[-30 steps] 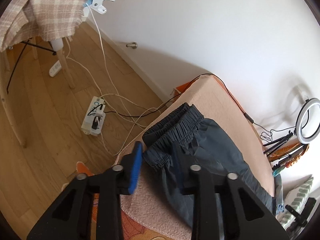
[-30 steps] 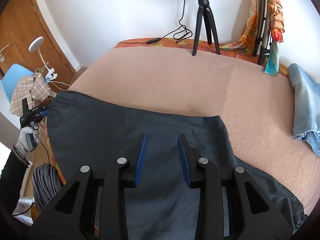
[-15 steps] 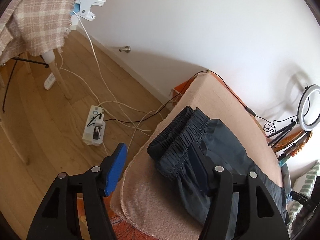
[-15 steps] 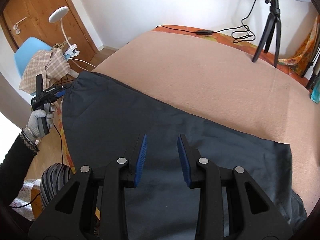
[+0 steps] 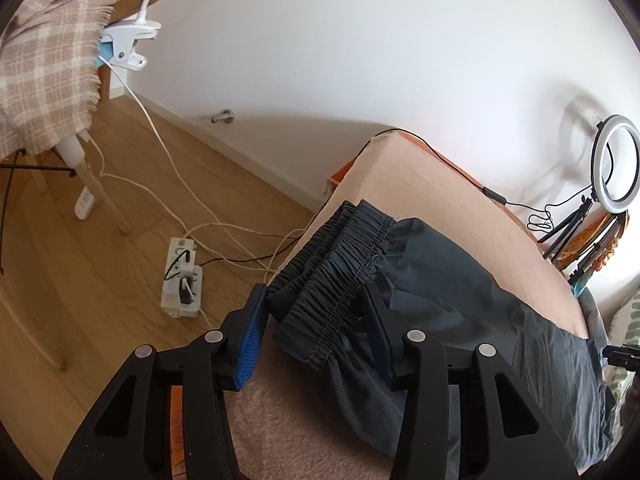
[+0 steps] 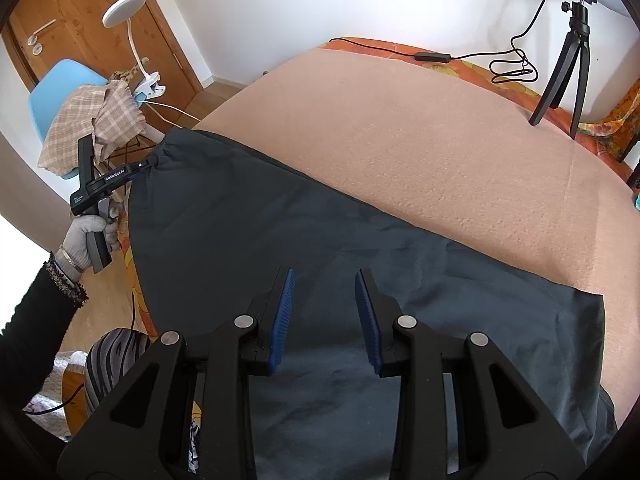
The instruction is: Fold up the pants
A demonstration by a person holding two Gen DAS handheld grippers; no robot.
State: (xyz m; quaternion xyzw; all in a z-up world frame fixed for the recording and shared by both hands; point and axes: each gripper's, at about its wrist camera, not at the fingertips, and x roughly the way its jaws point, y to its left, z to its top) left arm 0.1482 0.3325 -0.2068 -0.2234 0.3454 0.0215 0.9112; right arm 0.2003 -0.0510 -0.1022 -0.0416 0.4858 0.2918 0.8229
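The dark grey pair of pants (image 6: 320,240) lies spread flat across the peach-coloured fleece blanket (image 6: 420,128) that covers the bed. Its gathered elastic waistband (image 5: 340,268) sits at the corner of the bed nearest the wooden floor.

The left gripper (image 5: 316,320), black with blue ribbed pads, has its jaws spread wide, one on each side of the bunched waistband. The left-hand pad (image 5: 250,340) lies just beside the edge of the fabric; the other finger rests over the dark cloth. The jaws are not closed on the cloth. In the right wrist view the same gripper (image 6: 150,162) shows at the waistband corner, held in a grey-gloved left hand (image 6: 86,236); from that angle its fingertips appear to touch the fabric, though actual contact cannot be confirmed.

The right gripper (image 6: 322,308) hangs above the middle of the pants with its jaws parted to a moderate gap. Nothing lies between them.

Beyond the bed edge, a white power strip (image 5: 180,276) with trailing cables lies on the floor. A beige checked cloth (image 5: 40,68) is draped over a chair, and a white clip-on lamp (image 5: 128,44) is clamped beside it. A ring light on a black tripod (image 5: 616,164) stands at the far side of the bed, near the wall.
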